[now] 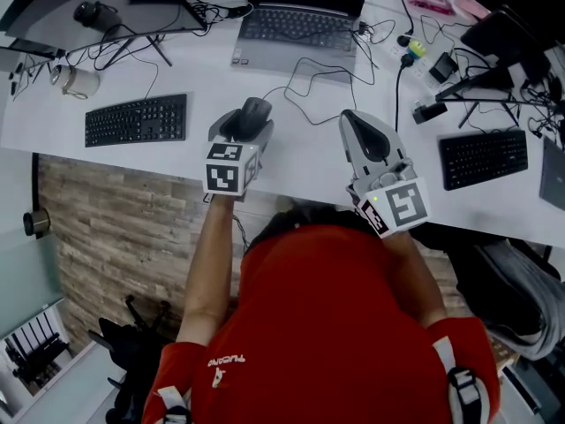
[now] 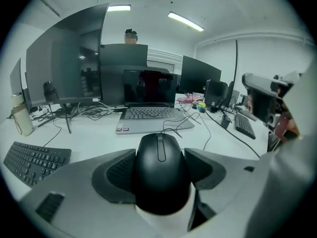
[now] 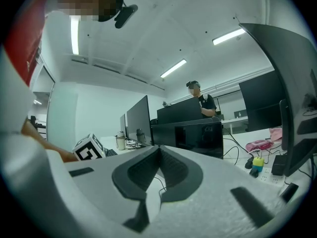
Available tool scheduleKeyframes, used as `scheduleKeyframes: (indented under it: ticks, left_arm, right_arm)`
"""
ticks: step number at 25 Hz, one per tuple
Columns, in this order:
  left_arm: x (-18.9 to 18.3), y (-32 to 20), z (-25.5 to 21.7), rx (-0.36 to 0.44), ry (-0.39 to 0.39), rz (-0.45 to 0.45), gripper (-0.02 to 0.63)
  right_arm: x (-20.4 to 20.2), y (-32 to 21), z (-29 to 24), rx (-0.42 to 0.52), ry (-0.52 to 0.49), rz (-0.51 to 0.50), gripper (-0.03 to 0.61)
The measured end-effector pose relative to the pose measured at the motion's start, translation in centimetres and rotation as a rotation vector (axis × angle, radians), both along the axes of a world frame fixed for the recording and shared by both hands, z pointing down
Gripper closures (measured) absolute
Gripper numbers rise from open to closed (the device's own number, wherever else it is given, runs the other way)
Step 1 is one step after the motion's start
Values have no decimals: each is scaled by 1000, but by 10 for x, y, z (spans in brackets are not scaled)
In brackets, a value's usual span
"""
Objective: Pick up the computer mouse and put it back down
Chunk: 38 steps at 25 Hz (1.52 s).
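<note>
left gripper point(image 1: 250, 120): fingers point(image 2: 116, 175) clamped on the black computer mouse point(image 2: 161, 177), one pad on each flank; lifted or resting, impossible to tell.
right gripper point(image 1: 350, 117): fingers point(image 3: 143, 172) pressed together, nothing between; beside the left fingers, apart from the mouse.
just ahead: one mouse cable point(image 1: 309, 69) looping from the mouse nose toward one open laptop point(image 1: 296, 29) straight beyond the fingers.
to the sides: two black keyboards, one point(image 1: 136, 119) left of the left fingers, one point(image 1: 483, 157) right of the right fingers.
farther: dark monitors point(image 2: 67, 58) behind the laptop, tangled cables.
surface: white tabletop point(image 1: 177, 162).
room: wood-plank floor point(image 1: 106, 228), ceiling strip lights point(image 2: 185, 21).
</note>
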<state>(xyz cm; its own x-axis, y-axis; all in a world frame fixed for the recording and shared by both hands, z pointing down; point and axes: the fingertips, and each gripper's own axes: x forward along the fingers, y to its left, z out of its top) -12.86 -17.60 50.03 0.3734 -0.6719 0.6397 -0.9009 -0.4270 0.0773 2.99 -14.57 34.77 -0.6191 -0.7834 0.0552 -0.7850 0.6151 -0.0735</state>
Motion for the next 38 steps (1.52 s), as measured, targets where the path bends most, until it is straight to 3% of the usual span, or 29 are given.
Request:
scheduleKeyframes:
  ticks: [7, 22, 38]
  left_arm:
    - [-2, -4, 39, -85, -41, 25, 318]
    - [-3, -6, 75, -155, -125, 53, 318]
    - [-4, -3, 65, -122, -128, 63, 318]
  right_arm:
    - [1, -5, 5, -13, 10, 13, 574]
    - [1, -12, 10, -25, 15, 23, 574]
    - [-2, -10, 14, -34, 16, 7, 575]
